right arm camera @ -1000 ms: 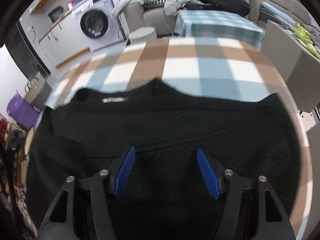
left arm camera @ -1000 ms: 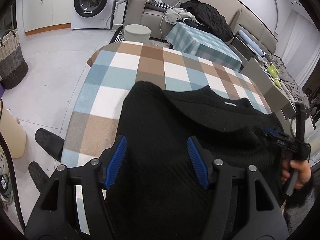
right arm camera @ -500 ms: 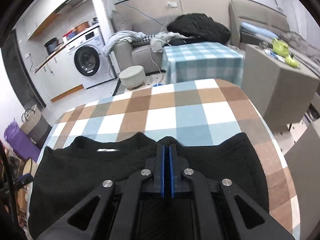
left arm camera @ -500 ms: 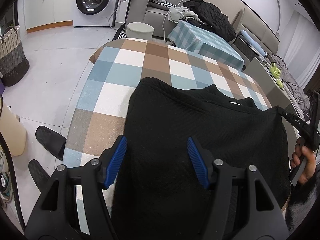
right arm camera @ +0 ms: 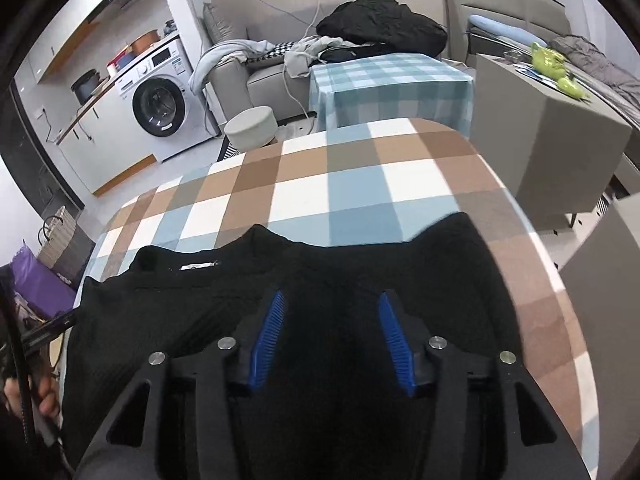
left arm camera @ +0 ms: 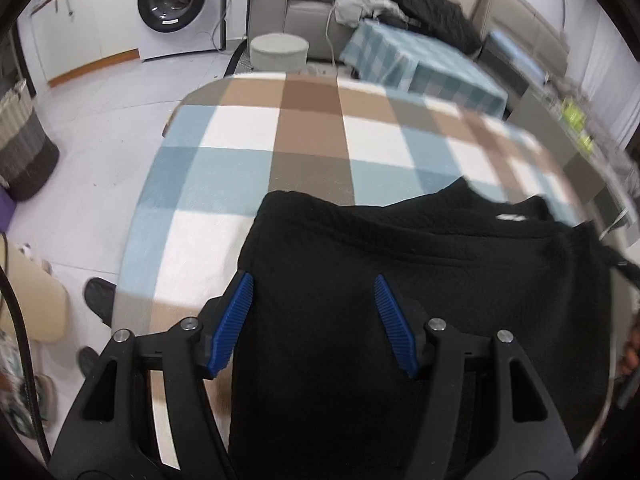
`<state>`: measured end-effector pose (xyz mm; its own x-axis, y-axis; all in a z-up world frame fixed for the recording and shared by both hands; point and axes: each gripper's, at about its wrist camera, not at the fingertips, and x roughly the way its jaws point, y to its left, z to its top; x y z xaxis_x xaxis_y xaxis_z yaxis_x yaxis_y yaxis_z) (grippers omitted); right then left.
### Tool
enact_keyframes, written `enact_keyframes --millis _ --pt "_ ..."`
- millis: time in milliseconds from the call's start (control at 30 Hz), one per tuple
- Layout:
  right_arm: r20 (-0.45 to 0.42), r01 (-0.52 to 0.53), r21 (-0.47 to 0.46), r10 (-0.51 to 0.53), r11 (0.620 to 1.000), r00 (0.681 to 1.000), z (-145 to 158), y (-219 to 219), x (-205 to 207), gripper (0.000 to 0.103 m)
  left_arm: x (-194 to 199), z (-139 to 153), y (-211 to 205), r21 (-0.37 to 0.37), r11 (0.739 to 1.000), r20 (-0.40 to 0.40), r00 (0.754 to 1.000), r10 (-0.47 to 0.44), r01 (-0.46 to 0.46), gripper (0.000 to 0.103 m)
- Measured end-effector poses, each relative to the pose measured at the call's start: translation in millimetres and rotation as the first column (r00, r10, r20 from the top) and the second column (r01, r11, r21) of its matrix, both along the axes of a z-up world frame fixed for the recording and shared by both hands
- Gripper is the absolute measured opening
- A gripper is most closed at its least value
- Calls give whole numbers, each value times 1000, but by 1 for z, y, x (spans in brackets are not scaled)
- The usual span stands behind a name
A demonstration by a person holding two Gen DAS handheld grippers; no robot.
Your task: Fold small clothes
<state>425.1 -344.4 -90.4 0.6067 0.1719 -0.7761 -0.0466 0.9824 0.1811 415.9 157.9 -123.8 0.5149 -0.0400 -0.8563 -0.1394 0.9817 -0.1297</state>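
Jaws of the left gripper (left arm camera: 312, 322) stand apart, empty, above the black garment (left arm camera: 420, 320) filling the lower frame on the checked tablecloth (left arm camera: 312, 136). The right gripper (right arm camera: 330, 340) has just been opening, nothing between its pads.

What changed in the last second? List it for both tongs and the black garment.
The right tongs clamped fully shut half a second ago and have just been opening again; their pads press on nothing now. The left tongs shifted over the black garment, and the jaws kept the same open gap. The garment's left side was flattened out. It stays on the checked tablecloth, label showing.
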Motion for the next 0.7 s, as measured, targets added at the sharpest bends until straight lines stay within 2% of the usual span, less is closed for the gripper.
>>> enact_keyframes --millis 67,133,167,200,233,267,300,433,633,700 --pt "-1 17 0 -17 1000 1000 3 -9 -7 53 10 -6 -5 47 999 -14 1000 -6 7 60" --pt "3 26 -15 -26 1000 1000 6 -16 -14 54 12 -5 -7 67 998 7 1000 -11 10 46" --pt "2 31 -27 -31 999 1000 6 -20 -17 54 12 -3 -7 82 997 20 1000 -7 5 32" --pt "3 36 -32 -36 999 999 6 -23 -19 54 10 0 -6 83 997 37 999 -9 6 24" --pt "1 45 -36 -45 998 999 6 -28 -21 54 8 3 -3 69 998 57 998 -9 5 20" --pt "0 50 -39 -50 998 999 6 -32 -22 54 4 7 0 62 998 80 997 3 -8 10" --pt "1 59 -43 -59 997 998 6 -36 -22 54 1 12 4 59 998 101 995 15 -21 7" --pt "-5 85 -45 -86 995 996 3 -49 -22 54 -10 26 31 -28 996 155 984 92 -89 7" --pt "-19 151 -62 -153 987 988 -5 -70 -18 54 -12 17 60 -43 983 138 973 184 -179 2" --pt "-30 182 -62 -184 981 982 -10 -77 -15 54 -15 15 69 -83 977 131 970 205 -195 2"
